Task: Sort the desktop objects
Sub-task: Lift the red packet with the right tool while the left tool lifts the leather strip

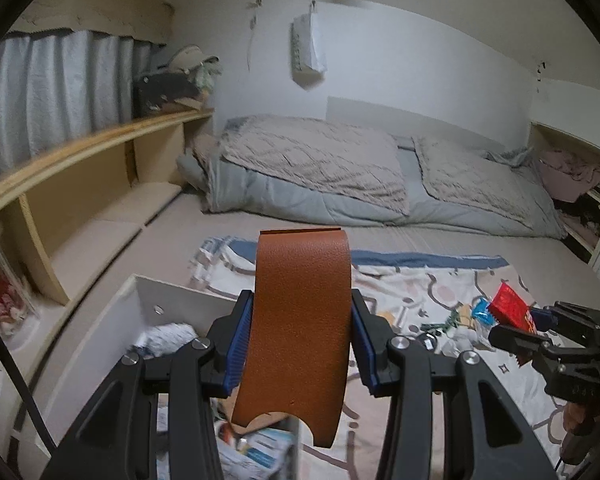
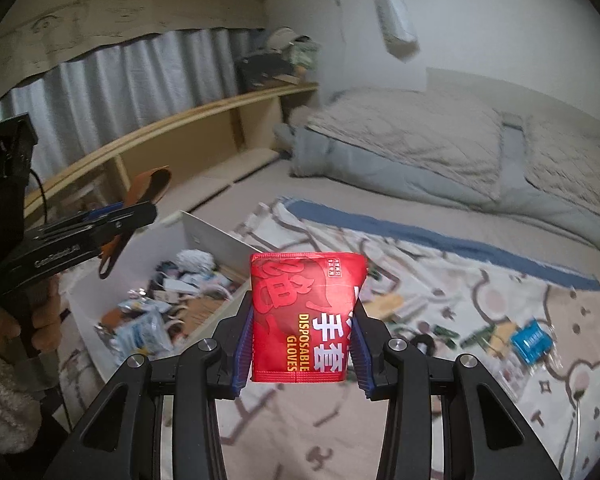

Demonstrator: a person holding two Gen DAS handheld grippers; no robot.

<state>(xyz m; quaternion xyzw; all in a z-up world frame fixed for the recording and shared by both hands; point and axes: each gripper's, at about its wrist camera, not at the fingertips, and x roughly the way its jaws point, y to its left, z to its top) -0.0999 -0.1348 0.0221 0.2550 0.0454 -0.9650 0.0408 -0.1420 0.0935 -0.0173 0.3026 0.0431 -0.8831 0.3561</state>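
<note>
A: What do the claws hold?
B: The left gripper [image 1: 302,344] pinches a brown leather strap [image 1: 300,320], standing long-way up. The right gripper [image 2: 302,344] pinches a red glove packet [image 2: 306,316].
A: Which is nearer the white box [image 2: 216,236]?
B: The left one; the box sits at the blanket's [image 2: 440,280] left edge.

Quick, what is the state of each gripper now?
Left gripper: closed on the brown leather piece.
Right gripper: closed on the red disposable gloves packet.

A home bedroom: quilted bedding [image 1: 320,168] on a low platform, curtained window [image 1: 52,92], wooden shelf [image 1: 92,148].
</note>
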